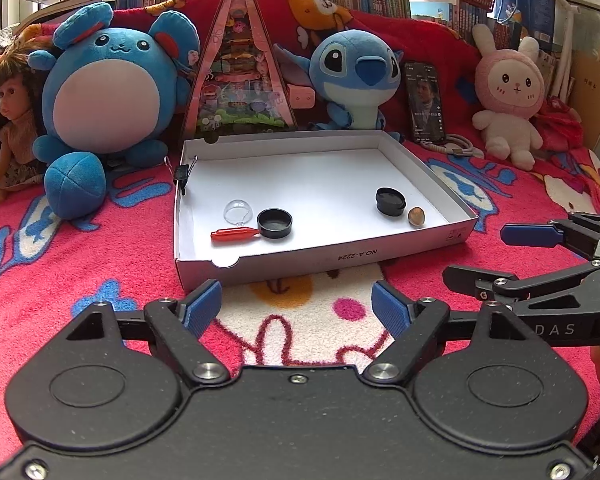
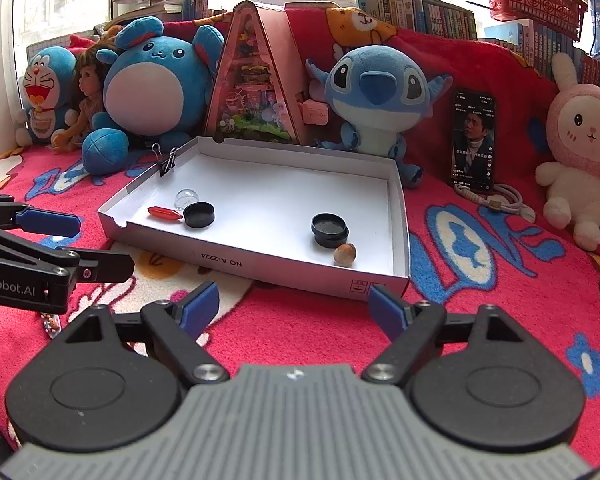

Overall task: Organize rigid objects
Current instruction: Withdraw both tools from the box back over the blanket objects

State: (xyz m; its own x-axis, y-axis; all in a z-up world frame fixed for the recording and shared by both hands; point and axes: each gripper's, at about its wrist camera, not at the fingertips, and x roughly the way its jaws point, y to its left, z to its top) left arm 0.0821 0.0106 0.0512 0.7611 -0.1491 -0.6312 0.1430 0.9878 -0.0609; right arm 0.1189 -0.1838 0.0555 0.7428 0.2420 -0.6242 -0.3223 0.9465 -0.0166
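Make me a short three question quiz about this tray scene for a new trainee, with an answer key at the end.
1. True or false: the black binder clip is clipped onto the wall of the white tray.
2. Which item lies right beside the black lidded jar? A) clear dome B) brown nut C) red pin
3. Fill in: the red pin touches the black ____.

Key
1. True.
2. B, the brown nut.
3. Cap; the clear dome sits just behind it.
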